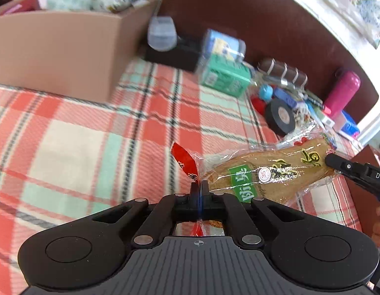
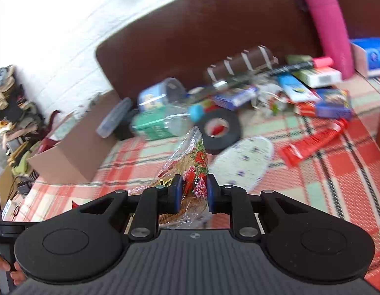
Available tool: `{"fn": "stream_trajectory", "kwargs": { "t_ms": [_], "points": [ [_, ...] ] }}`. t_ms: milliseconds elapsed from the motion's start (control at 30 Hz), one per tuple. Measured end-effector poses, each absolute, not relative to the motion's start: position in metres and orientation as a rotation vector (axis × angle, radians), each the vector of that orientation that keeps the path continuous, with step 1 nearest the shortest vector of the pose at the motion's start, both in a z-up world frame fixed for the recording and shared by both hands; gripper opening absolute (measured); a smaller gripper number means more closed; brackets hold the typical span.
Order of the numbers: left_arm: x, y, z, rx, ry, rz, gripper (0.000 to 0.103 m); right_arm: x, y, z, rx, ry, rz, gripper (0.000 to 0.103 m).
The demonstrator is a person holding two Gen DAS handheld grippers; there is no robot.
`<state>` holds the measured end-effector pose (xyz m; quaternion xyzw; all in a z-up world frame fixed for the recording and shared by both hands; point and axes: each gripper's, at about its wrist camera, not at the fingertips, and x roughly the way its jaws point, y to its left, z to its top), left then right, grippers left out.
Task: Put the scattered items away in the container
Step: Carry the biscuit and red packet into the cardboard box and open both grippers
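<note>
Both claws grip one clear-wrapped insole packet (image 1: 271, 174) above a bed covered by a red, green and cream plaid blanket (image 1: 91, 132).

Left wrist view: the left claw (image 1: 199, 186) is drawn narrow, its jaws pinched together on the packet's thin plastic edge beside a red paper tab (image 1: 186, 163). The packet stretches to the right, showing a tan insole with a green label and a round white sticker. The right claw (image 1: 337, 166) meets the packet's far end at the right edge of the view.

Right wrist view: the right claw (image 2: 194, 188) holds the packet (image 2: 192, 167) between its blue pads (image 2: 178, 189), the jaws kept apart by the bundled wrapper with its floral print.

The container, a brown cardboard box (image 1: 59, 49), stands on the blanket at upper left in the left wrist view, well apart from the packet; patterned cloth shows above its rim.

Scattered items lie along a dark brown headboard (image 1: 239, 17): a black tape roll (image 1: 279, 116), a pink bottle (image 1: 342, 93), a green box (image 1: 224, 78), and a brown striped roll (image 1: 283, 71). In the right wrist view a red tube (image 2: 313, 142) and a white patterned insole (image 2: 244, 159) lie on the blanket near the tape roll (image 2: 219, 129).
</note>
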<state>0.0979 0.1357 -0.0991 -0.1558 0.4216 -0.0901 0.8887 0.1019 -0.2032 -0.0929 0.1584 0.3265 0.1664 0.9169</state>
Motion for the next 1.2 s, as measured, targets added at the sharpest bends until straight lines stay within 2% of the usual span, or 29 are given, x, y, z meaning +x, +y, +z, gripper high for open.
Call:
{"fn": "stream_trajectory", "kwargs": {
  "t_ms": [333, 767, 1000, 1200],
  "points": [
    [0.091, 0.210, -0.035, -0.317, 0.705, -0.058, 0.000, 0.132, -0.132, -0.050, 0.312, 0.619, 0.503, 0.022],
    [0.149, 0.326, 0.043, -0.324, 0.559, 0.132, 0.000, 0.208, -0.004, 0.010, 0.295, 0.525, 0.630, 0.022],
    [0.212, 0.381, 0.057, -0.331, 0.534, 0.195, 0.000, 0.257, 0.056, 0.023, 0.276, 0.510, 0.644, 0.022],
    [0.271, 0.414, 0.038, -0.342, 0.540, 0.241, 0.000, 0.297, 0.095, 0.013, 0.250, 0.516, 0.644, 0.022]
  ]
}}
